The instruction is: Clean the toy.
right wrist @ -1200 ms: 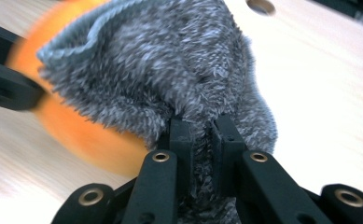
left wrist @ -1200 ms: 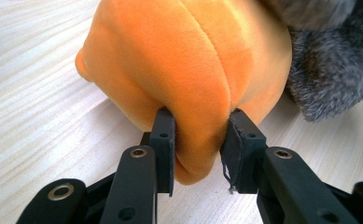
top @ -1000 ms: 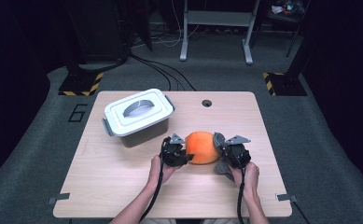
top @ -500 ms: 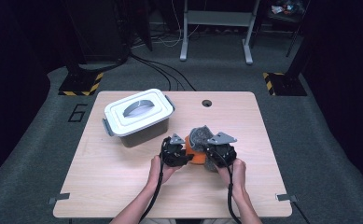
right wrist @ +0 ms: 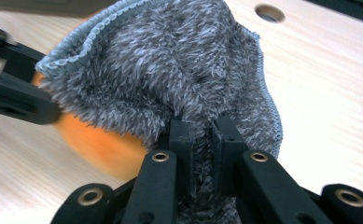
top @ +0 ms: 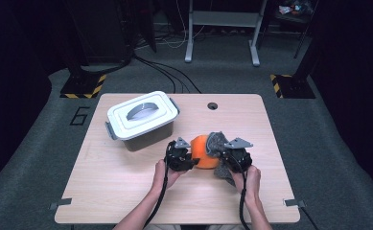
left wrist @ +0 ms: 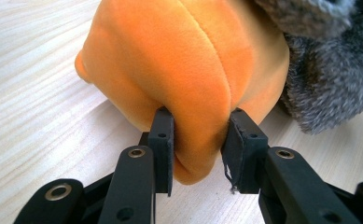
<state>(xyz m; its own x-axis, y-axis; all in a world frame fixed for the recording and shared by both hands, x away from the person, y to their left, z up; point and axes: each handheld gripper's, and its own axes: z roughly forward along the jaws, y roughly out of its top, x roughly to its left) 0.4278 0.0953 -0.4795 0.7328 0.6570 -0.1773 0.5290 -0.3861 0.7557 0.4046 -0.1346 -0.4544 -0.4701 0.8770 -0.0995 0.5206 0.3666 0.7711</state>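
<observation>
An orange plush toy (top: 201, 151), round and soft with a stitched seam running over its dome, lies on the wooden table (top: 126, 191) near the person's edge, right of the middle. A grey fleecy cloth (top: 216, 141) with a hemmed edge is draped over its right side and hangs down to the table beyond it. In the left gripper view the plush fabric is smooth and short-piled; in the right gripper view the cloth is shaggy, with a lighter stitched border.

The left gripper (left wrist: 197, 142) pinches a fold of the orange plush toy at its lower edge, the pads pressing into the fabric from both sides. The right gripper (right wrist: 201, 133) is pressed nearly together on a bunch of the grey fleecy cloth, lifting it over the toy.

A white lidded container (top: 143, 120) with a grey handle in its lid stands behind and to the left, well apart from the toy; the lid is on, so its contents cannot be told.

The toy looks roughly round, so no clear long axis or heading can be made out.
</observation>
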